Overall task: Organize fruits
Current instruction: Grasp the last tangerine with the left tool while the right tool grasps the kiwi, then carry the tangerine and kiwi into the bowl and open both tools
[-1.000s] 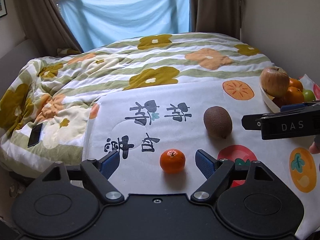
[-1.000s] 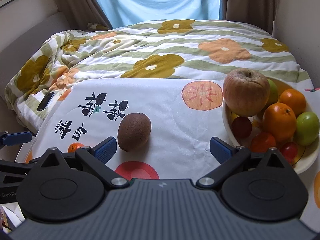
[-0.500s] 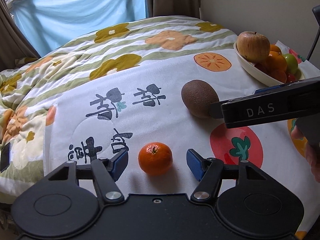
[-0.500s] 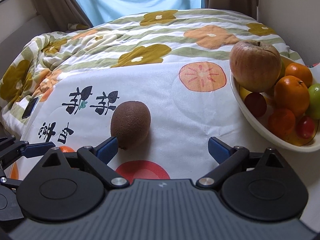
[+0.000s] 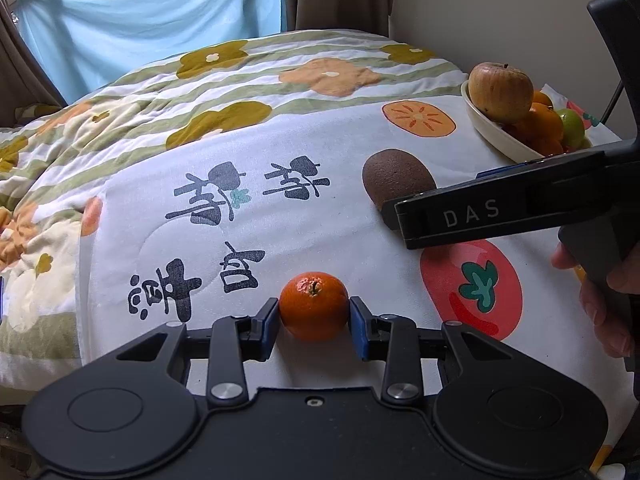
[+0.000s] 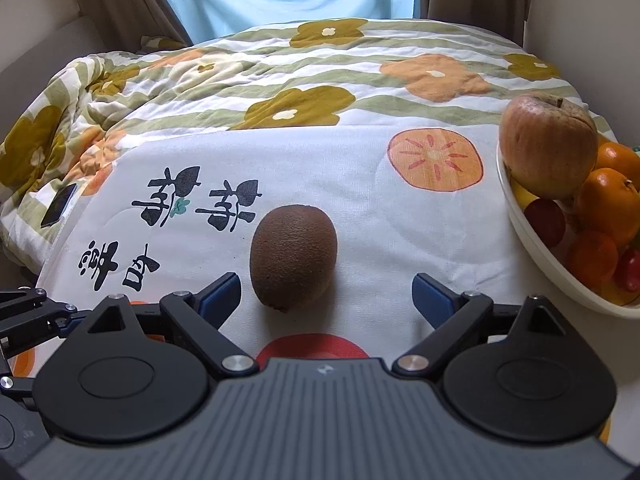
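Observation:
A small orange mandarin [image 5: 314,305] lies on the white printed cloth [image 5: 280,232]. My left gripper [image 5: 314,322] is shut on it, a blue pad touching each side. A brown kiwi [image 6: 293,255] lies further right on the cloth; it also shows in the left wrist view [image 5: 396,178]. My right gripper [image 6: 326,294] is open, its jaws wide apart, with the kiwi just ahead, nearer the left pad. A cream fruit bowl [image 6: 532,240] at the right holds an apple [image 6: 548,144], several oranges and small red and green fruits.
The cloth lies on a flowered quilt [image 6: 280,76] over a bed. A dark phone [image 6: 59,205] lies on the quilt at the left. A wall stands behind the bowl, and a blue curtain [image 5: 140,16] hangs at the back.
My left gripper moved forward and closed its pads onto the mandarin. My right gripper moved closer to the kiwi and stayed open.

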